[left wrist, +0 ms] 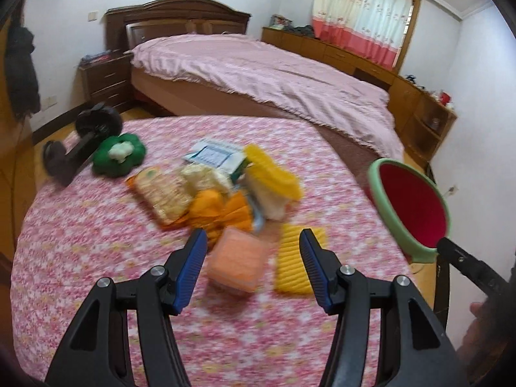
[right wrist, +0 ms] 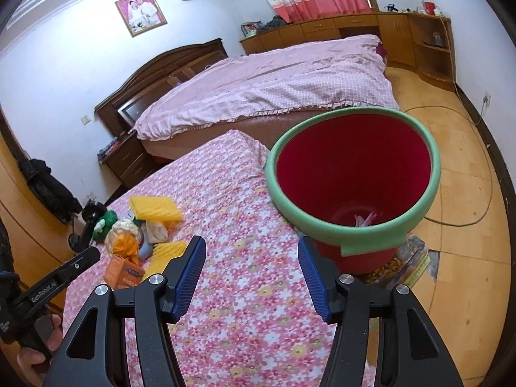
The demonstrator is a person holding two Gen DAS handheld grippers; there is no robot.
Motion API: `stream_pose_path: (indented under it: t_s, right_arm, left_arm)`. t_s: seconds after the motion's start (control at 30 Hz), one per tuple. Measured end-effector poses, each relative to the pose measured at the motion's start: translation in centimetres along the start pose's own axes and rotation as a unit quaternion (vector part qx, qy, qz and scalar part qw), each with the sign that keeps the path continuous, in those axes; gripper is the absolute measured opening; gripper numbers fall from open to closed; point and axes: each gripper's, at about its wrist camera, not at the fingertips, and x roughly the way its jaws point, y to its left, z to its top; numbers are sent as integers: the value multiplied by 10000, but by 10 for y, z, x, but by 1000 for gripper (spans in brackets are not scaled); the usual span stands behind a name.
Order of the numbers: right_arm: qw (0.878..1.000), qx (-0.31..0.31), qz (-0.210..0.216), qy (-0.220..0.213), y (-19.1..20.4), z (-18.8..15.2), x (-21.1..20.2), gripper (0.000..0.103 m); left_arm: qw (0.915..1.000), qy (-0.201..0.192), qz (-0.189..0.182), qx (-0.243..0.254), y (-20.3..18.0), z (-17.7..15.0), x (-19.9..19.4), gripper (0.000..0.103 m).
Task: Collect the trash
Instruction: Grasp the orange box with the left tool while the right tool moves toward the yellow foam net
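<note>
Both grippers (left wrist: 253,242) (right wrist: 251,248) half-open, empty; pinkish scrap (right wrist: 362,219), maybe paper, in bucket (right wrist: 419,193), right view only.

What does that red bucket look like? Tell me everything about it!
The red bucket is round, looks like smooth plastic, and has a soft-looking green band wrapped around its rim. It stands upright past the edge of the flowery pink table, with a flat printed packet beside its base. Its mouth is open. Something small and pale pink lies at the bottom. No gripper touches it.
</note>
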Motion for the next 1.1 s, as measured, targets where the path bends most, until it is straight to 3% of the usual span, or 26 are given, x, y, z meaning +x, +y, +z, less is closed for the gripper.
stream_pose_path:
  t_s: [0.23, 0.4, 0.6, 0.73, 0.83, 1.1]
  right_arm:
    - [9999, 38, 38, 145, 2, -10, 11, 68]
    - [9997, -38, 29, 219, 6, -15, 17, 68]
    - [9995, -34, 30, 328, 8, -19, 23, 70]
    - [9992, -46, 58, 387, 9, -21, 27, 70]
    - [9989, -67, 67, 470, 12, -22, 31, 70]
    - [9978, -258, 156, 582, 23, -25, 37, 70]
  left_arm:
    - [9993, 276, 37, -243, 20, -11, 17, 61]
    - [9980, 514, -247, -268, 15, -16, 30, 63]
    - [9984, 561, 89, -53, 6, -20, 45, 63]
    - [9978, 646, 87, -113, 8, -23, 54, 63]
    - [9981, 597, 63, -104, 8, -24, 54, 55]
    - [9997, 244, 10, -90, 17, -21, 32, 54]
